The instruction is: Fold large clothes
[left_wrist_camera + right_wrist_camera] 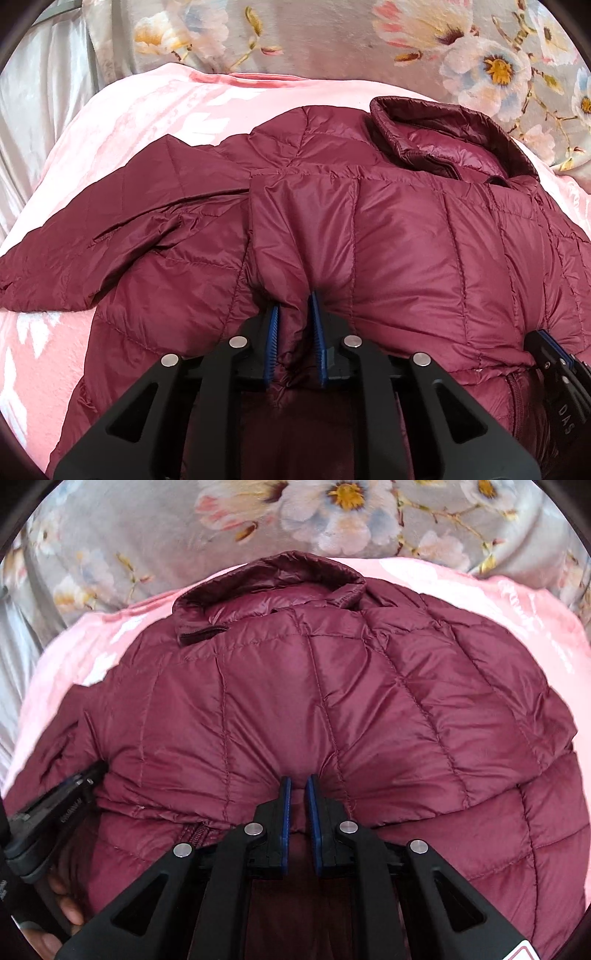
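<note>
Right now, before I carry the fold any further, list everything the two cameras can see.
jacket: one, dark red, quilted, spread on the pink blanket, collar at the far end, one sleeve lying out to the left
pink blanket: one, pink with white patches, under the jacket
floral cloth: one, grey with white and pink flowers, behind the blanket
silver cloth: one, shiny grey, far left
left gripper: one, black with blue fingers, shut on the near edge of the jacket
right gripper: one, black with blue fingers, shut on the same edge, further right
</note>
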`<state>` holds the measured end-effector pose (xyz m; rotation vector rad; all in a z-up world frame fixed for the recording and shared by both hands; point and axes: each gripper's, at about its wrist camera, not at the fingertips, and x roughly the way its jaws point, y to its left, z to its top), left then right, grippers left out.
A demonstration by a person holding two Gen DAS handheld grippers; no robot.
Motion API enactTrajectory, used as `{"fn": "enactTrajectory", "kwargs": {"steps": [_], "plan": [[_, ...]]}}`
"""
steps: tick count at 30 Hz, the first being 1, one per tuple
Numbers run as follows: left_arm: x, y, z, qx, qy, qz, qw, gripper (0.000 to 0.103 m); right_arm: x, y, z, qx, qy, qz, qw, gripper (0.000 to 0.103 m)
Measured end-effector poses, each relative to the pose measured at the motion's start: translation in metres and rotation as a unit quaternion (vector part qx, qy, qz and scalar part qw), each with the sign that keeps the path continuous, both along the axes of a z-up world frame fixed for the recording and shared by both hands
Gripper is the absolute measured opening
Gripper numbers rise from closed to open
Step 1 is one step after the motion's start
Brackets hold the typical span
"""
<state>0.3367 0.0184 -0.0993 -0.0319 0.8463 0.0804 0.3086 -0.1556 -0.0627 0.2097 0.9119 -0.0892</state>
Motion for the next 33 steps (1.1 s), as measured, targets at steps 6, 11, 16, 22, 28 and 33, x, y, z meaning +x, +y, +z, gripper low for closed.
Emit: {"fn": "enactTrajectory", "kwargs": {"steps": [6,11,16,22,28,33], "plan": [[-0.001,0.006,0.001,-0.016,-0.001,0.002,0.9999,0.018,0.001,0.007,0.000,-0.037,0.005,0.002,0.999,0.011],[-0.036,0.073,0.028,-0.102,-0.006,0.045,0.9937,0.044,-0.019,0.011,0.016,-0.037,-0.006,0.002,0.999,0.022],[-0.081,0.196,0.057,-0.081,-0.049,0.164,0.9819,0.090,-0.058,0.045,0.039,-0.010,-0.047,0.033,0.998,0.053],[-0.092,0.345,0.034,-0.109,0.000,0.296,0.9490,0.090,-0.084,0.089,0.034,-0.021,-0.053,0.069,0.996,0.055],[-0.099,0.422,0.002,-0.203,0.023,0.353,0.9130,0.072,-0.085,0.085,0.020,-0.009,-0.036,0.042,0.998,0.055],[-0.076,0.402,0.026,-0.170,0.004,0.308,0.9359,0.008,-0.088,0.075,0.015,0.013,-0.031,0.019,0.999,0.056]]}}
